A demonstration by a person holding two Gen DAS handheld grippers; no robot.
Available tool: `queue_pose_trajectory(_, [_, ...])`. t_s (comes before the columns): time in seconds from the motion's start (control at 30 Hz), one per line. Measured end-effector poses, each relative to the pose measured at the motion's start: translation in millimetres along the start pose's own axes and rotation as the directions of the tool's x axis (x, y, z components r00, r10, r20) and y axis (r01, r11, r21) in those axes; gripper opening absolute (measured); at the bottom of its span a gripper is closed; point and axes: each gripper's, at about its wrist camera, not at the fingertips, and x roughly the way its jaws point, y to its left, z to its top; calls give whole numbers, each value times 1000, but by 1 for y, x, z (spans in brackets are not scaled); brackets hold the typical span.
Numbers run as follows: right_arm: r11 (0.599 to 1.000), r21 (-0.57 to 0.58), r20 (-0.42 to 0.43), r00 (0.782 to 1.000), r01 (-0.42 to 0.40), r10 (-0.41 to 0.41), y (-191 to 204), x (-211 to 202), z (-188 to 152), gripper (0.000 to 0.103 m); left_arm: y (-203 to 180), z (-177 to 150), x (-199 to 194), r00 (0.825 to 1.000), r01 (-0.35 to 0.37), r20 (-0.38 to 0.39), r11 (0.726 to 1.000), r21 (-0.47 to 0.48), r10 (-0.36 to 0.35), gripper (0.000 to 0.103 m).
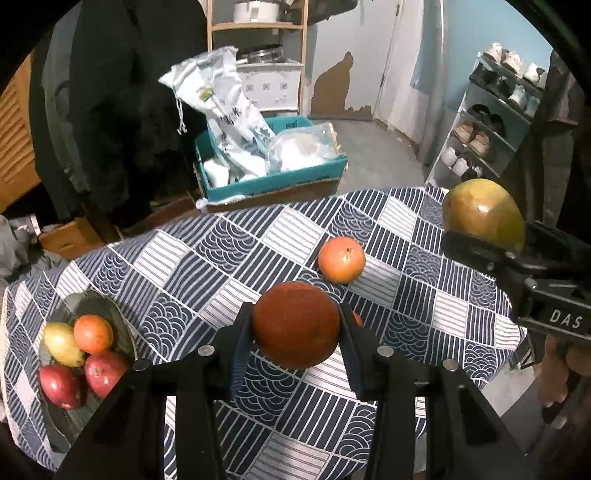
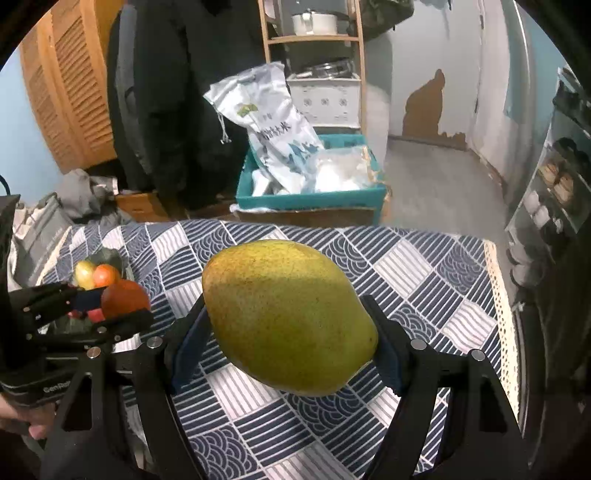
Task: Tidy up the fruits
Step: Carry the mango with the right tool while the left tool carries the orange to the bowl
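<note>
1. Blue-and-white patterned cloth point(image 1: 207, 258) covers the table, with a cluttered room behind: a teal box point(image 1: 273, 181) of white bags on the floor, a wooden shelf point(image 1: 258, 26) and a shoe rack point(image 1: 491, 122) at the right.
2. The left gripper point(image 1: 295, 325) is clamped on a dark orange point(image 1: 295, 325), lifted clear of the cloth; both blue pads press its sides.
3. A sliver of another orange fruit point(image 1: 357, 318) peeks out behind the right finger; the rest is hidden.
4. A lighter orange point(image 1: 341, 259) lies on the cloth just beyond, alone.
5. The right gripper point(image 2: 291, 332) holds a large green-yellow mango point(image 2: 288, 317) crosswise between its pads, above the cloth. From the left camera only the mango's upper part shows; the gripper body hides the rest.
6. A dark plate point(image 1: 110, 310) near the table's left edge carries four fruits: a yellow one point(image 1: 62, 343), an orange-red one point(image 1: 93, 333) and two red ones point(image 1: 61, 386) in front. What kind they are is hard to tell.
7. From the right camera the left gripper blocks most of that plate.
8. A person's fingers point(image 2: 22, 417) show at the lower left edge, cut off by the frame.
</note>
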Motion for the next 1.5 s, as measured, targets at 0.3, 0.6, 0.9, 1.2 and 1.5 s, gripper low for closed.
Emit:
queue_pose_trajectory(0.3, [999, -30, 57, 998, -28, 30, 16, -22, 15, 78, 15, 9, -37, 997, -20, 75, 999, -29, 22, 45])
queue_pose_trajectory(0.6, [997, -68, 106, 993, -42, 49, 35, -38, 27, 78, 30, 14, -68, 989, -45, 139, 998, -50, 52, 45])
queue_pose_trajectory(0.9, [992, -105, 116, 989, -74, 86, 60, -40, 35, 78, 49, 11, -87, 983, -60, 168, 995, -84, 74, 45])
queue_pose_trajectory(1.2, [985, -137, 108, 987, -105, 120, 86, -35, 40, 78, 79, 3, -98, 978, -88, 174, 986, -143, 113, 45])
queue_pose_trajectory(1.5, [973, -179, 89, 983, -144, 162, 119, -24, 47, 78, 112, -8, -105, 975, -113, 164, 972, -204, 148, 45])
